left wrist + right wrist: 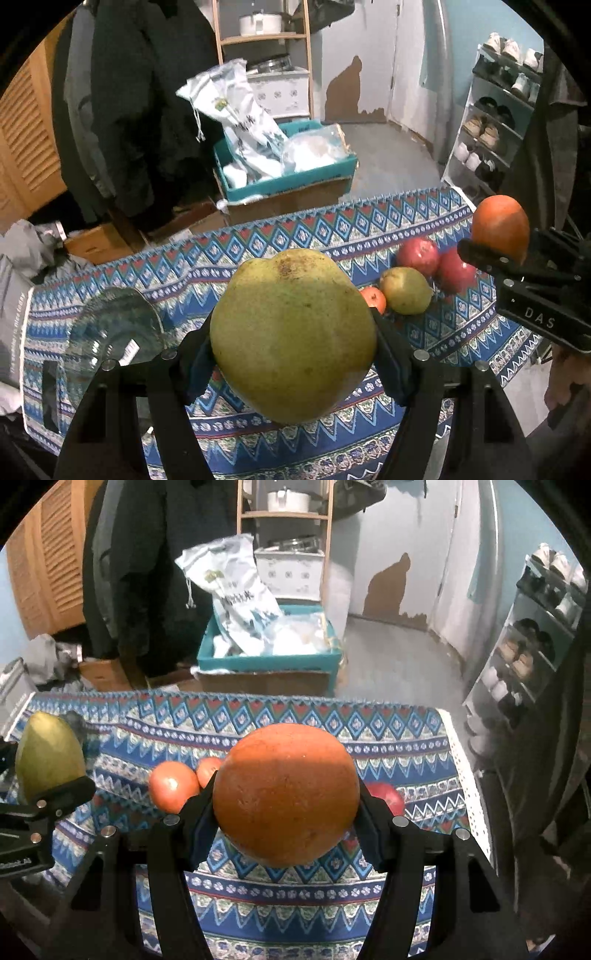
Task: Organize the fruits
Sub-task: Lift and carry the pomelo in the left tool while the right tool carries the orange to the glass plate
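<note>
Yellow-green and faintly freckled, the pear (293,336) fills my left wrist view, clamped at its widest part between the pads of my left gripper (293,347), jaws about half spread around it and clear of the cloth (258,243). I judge it heavy and firm, with a smooth skin that could slip if I tilt it, so a hold across the belly seems right (a bruise is the main risk if I squeeze harder). Below lies a blue patterned tablecloth, soft and likely slightly rumpled. A glass bowl (114,325) sits at the left of it. At the right rest two red apples (417,254), a small pear (405,290) and a tangerine (373,298), close together. My right gripper (491,251) shows at the far right, holding an orange (500,225).

In the right wrist view that orange (286,794) sits between my right gripper's (286,812) pads, gripped at its equator and lifted off the cloth. It looks firm, pebbled and less slippery than the pear. Two tomato-red fruits (171,784) lie behind at the left, a red apple (388,795) at the right. Beyond the table are a teal box (266,661) of bags, hanging coats, a wooden shelf (284,515) and a shoe rack (532,638).
</note>
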{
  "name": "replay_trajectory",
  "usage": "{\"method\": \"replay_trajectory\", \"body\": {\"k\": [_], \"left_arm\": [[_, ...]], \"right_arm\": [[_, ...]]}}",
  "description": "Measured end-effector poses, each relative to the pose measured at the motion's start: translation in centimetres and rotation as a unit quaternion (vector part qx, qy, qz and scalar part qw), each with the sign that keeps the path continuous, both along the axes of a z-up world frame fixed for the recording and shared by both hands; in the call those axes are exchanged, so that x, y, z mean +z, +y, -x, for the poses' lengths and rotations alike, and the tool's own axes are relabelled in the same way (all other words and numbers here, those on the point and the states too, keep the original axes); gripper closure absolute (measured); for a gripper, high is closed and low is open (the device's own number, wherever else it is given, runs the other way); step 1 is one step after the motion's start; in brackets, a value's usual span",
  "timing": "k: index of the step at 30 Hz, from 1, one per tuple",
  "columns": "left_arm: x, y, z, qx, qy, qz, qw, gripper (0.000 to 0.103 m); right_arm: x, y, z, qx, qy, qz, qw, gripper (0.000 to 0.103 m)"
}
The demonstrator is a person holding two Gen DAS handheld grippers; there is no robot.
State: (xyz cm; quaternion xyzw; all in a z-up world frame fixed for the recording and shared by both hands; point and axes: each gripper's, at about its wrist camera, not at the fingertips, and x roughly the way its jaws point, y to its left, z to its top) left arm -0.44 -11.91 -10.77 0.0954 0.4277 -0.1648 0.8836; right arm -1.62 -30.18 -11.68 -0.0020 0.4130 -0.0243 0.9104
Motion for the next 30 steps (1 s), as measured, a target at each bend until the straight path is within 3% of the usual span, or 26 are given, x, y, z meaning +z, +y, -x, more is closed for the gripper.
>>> {"method": "replay_trajectory", "body": {"k": [18,30], "left_arm": [[2.1,3.8,-0.6,0.031,-0.021,0.014,0.9992,0.028],[3.0,8.7,-1.5,0.080,-0.037,0.016,0.9960,0.028]], "right_arm": [[3.3,2.8,-1.1,0.018,-0.034,-0.007,0.999,0.039],[4.7,7.6,-3.3,0.053,-0.045,-0.009,0.998,0.039]]}}
